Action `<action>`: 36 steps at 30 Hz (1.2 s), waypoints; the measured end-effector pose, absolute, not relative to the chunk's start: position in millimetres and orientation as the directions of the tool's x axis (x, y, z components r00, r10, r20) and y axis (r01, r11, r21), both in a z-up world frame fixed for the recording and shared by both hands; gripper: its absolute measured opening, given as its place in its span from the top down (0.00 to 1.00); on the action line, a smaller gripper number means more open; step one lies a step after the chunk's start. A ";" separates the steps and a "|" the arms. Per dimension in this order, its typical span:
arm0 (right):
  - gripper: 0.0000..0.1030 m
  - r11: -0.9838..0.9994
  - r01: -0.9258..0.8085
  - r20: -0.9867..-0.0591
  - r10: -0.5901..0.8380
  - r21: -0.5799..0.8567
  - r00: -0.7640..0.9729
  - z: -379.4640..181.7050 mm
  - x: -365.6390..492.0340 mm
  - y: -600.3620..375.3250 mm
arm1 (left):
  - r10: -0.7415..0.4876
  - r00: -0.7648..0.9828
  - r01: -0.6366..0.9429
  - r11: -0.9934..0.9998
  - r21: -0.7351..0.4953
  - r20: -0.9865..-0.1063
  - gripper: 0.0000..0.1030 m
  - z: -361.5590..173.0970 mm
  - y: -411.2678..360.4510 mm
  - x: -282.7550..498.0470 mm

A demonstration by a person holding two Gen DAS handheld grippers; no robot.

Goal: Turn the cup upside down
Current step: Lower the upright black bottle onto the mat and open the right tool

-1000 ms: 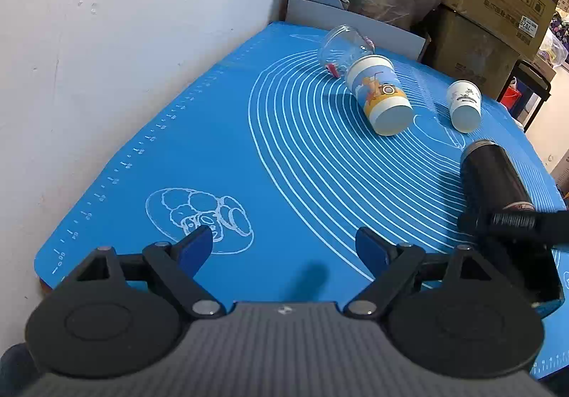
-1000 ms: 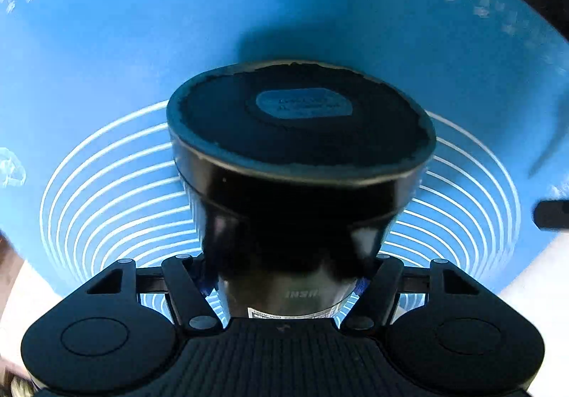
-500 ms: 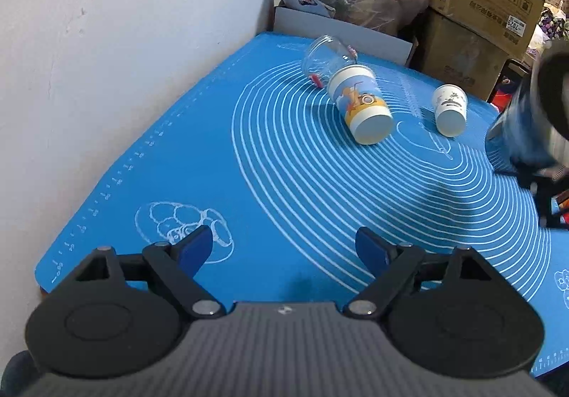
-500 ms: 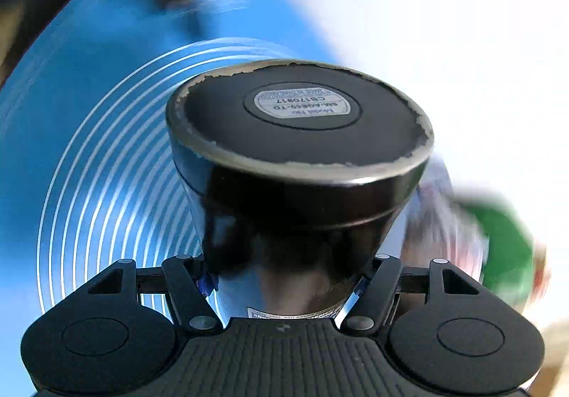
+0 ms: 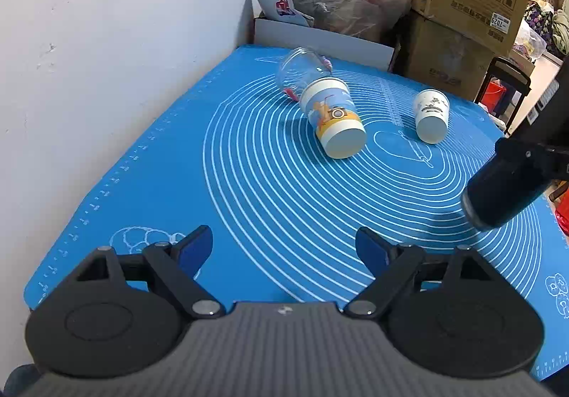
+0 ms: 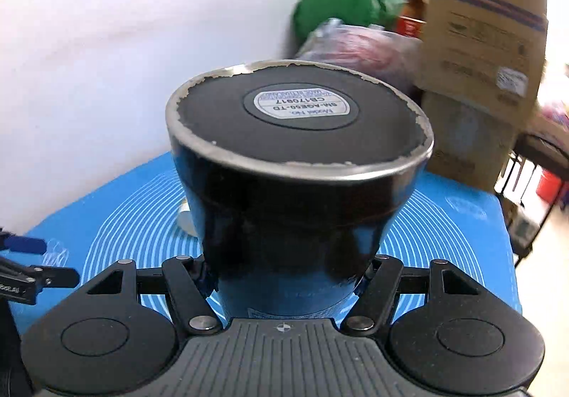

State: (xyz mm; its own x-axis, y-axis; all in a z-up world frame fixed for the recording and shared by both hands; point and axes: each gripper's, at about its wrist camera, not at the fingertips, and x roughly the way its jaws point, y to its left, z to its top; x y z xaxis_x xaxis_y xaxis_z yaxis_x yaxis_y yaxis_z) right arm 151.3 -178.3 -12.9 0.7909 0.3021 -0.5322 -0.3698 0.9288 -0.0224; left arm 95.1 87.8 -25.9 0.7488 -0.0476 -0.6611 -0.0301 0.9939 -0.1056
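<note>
Cup [image 6: 295, 180], a black metal tumbler, is sitting clamped between the two fingers of the right hand-held gripper [image 6: 288, 276], pads pressing on opposite sides of its body. Its long axis is running straight out along the fingers, with the labelled base at the far end, facing away from the camera. The rim end is hiding down between the fingers, so the mouth cannot be seen.

In the left wrist view the cup [image 5: 505, 191] is hanging in the air above the blue mat [image 5: 249, 162], off to the right of the left hand-held gripper [image 5: 284, 247], tilted with one end pointing down toward the mat. It is not touching the surface.

The left hand-held gripper is standing wide open, holding nothing, low over the near edge of the mat.

Judgement: the right hand is doing all the work; the flip looks partway through, and the coming move depends on bringing the long axis vertical, base up, before lowering.
</note>
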 end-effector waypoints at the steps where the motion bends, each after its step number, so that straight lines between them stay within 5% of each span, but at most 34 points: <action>1: 0.37 0.936 -0.352 -0.530 0.300 0.004 0.793 -10.1 158.7 -178.3 | -0.046 0.747 -0.029 0.994 -0.102 -0.663 0.15 -26.7 86.4 96.2; 5: 0.37 0.958 -0.278 -0.542 0.272 0.072 0.795 -31.6 158.4 -182.3 | -0.049 0.740 -0.019 0.995 -0.093 -0.671 0.15 -28.9 80.1 100.3; 25: 0.36 0.952 -0.298 -0.583 0.201 -0.075 0.788 -11.5 196.3 -149.9 | -0.047 0.727 0.007 0.998 -0.061 -0.685 0.15 -32.2 65.4 103.5; 36: 0.00 0.963 -0.260 -0.522 0.189 -0.065 0.832 5.5 186.9 -150.7 | -0.046 0.735 0.011 0.998 -0.056 -0.677 0.15 -26.2 62.1 98.8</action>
